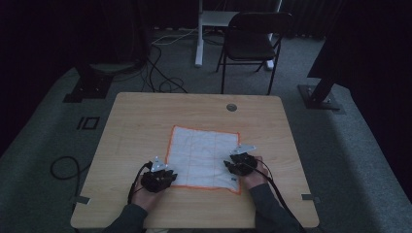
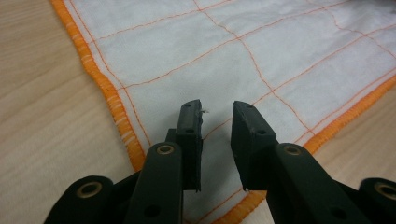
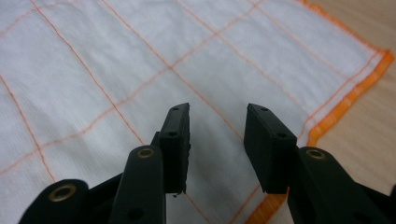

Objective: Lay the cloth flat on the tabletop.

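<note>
A white cloth (image 1: 204,154) with orange grid lines and an orange hem lies flat on the wooden table (image 1: 145,116). My left gripper (image 1: 171,175) hovers at the cloth's near left corner. In the left gripper view the cloth (image 2: 243,46) lies under the left gripper (image 2: 217,109), whose jaws stand apart with nothing between them, and the orange hem runs past on both sides. My right gripper (image 1: 227,165) is over the cloth's near right part. In the right gripper view the right gripper (image 3: 217,112) is open above the cloth (image 3: 116,70), close to its hem.
A round grommet (image 1: 231,107) sits in the tabletop beyond the cloth. Behind the table stand a dark folding chair (image 1: 250,39), a white desk leg (image 1: 199,34) and floor cables (image 1: 165,82). Dark stand bases (image 1: 318,97) flank the table.
</note>
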A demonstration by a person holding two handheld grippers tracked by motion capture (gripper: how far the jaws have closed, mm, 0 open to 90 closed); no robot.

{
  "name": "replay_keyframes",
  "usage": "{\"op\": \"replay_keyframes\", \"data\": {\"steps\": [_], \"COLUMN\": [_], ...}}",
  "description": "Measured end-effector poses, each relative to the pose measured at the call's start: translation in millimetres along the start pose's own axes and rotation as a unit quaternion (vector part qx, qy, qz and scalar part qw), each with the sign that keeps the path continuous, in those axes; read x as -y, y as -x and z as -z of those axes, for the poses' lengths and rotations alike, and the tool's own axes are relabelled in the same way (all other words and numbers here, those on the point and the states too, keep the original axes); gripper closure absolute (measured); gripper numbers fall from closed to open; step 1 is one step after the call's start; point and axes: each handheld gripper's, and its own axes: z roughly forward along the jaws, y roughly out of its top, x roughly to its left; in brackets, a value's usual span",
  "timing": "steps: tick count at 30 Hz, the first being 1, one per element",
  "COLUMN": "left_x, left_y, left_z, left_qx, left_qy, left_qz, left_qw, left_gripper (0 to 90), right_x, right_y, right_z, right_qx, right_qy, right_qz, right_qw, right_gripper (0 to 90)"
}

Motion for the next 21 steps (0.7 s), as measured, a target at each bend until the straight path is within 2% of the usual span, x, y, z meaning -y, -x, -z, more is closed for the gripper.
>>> {"op": "replay_keyframes", "data": {"steps": [5, 14, 18, 21], "left_x": [6.6, 17.0, 16.6, 14.2], "left_y": [5.1, 14.9, 14.6, 13.7], "left_z": [5.0, 10.4, 10.3, 11.8], "left_qx": [0.01, 0.031, 0.028, 0.014], "left_qy": [0.001, 0.01, 0.011, 0.023], "left_qz": [0.002, 0.005, 0.008, 0.005], "left_qw": [0.9999, 0.9995, 0.9995, 0.9996], "left_gripper": [75.3, 75.6, 76.3, 75.1], "right_x": [7.3, 14.5, 16.1, 16.7], "right_y": [5.0, 4.5, 5.1, 5.9], "right_z": [1.8, 5.9, 6.0, 5.8], "right_qx": [-0.008, -0.003, -0.007, -0.01], "right_qy": [0.003, 0.011, 0.016, 0.019], "right_qz": [-0.022, -0.027, -0.033, -0.033], "right_qw": [0.9997, 0.9996, 0.9993, 0.9992], "right_gripper": [60.2, 60.0, 59.1, 58.7]}}
